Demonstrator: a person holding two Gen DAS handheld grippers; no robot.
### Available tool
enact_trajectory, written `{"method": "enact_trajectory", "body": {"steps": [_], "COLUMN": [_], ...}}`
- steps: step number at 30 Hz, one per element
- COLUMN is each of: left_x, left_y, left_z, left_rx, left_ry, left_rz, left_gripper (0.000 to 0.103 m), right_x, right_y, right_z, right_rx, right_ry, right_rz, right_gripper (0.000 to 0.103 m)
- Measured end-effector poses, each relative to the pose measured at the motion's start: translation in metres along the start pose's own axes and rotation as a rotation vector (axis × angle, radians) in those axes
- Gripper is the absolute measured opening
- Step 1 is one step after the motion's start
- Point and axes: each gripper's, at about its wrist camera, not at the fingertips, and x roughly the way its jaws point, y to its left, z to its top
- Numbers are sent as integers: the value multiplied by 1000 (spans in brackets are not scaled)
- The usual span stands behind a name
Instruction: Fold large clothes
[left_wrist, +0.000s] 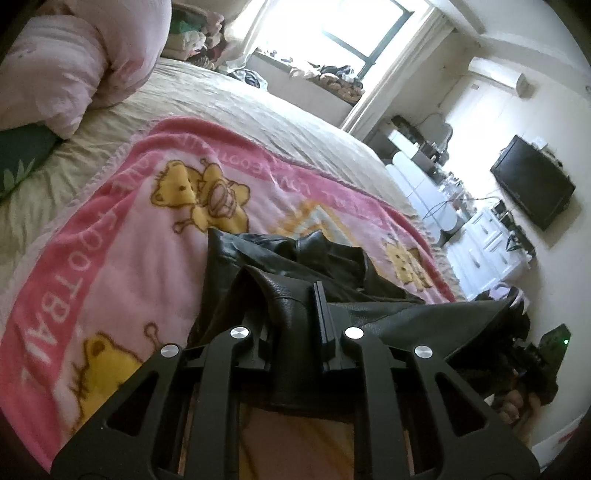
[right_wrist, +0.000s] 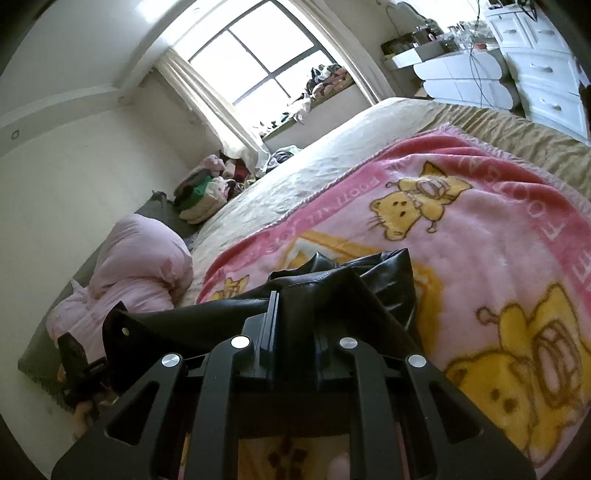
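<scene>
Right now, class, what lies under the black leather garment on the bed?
Under the black leather garment lies a pink cartoon blanket, spread over a beige bedcover. The blanket's pattern directly beneath the garment is covered, so it cannot be seen.

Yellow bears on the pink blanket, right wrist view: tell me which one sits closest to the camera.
The big bear at the lower right, its face cut by the blanket's near edge. The other bear, further up the bed, looks much smaller.

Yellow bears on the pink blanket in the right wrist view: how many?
3: one upper middle, one big at lower right, one partly hidden behind the black jacket. More may be hidden.
</scene>
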Motion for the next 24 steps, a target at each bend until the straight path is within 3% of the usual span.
{"method": "enact_trajectory", "body": {"steps": [14,24], "left_x": [57,91], "left_y": [13,29], "left_z": [28,24], "left_rx": [-42,-80], "left_ry": [121,141], "left_rz": [22,50], "left_gripper": [17,23], "right_x": [67,102], "right_y": [-27,-50], "right_z": [26,22], "right_rx": [51,100], "right_ry": [105,163], "right_rz": [-98,-145], "right_gripper": [18,22]}}
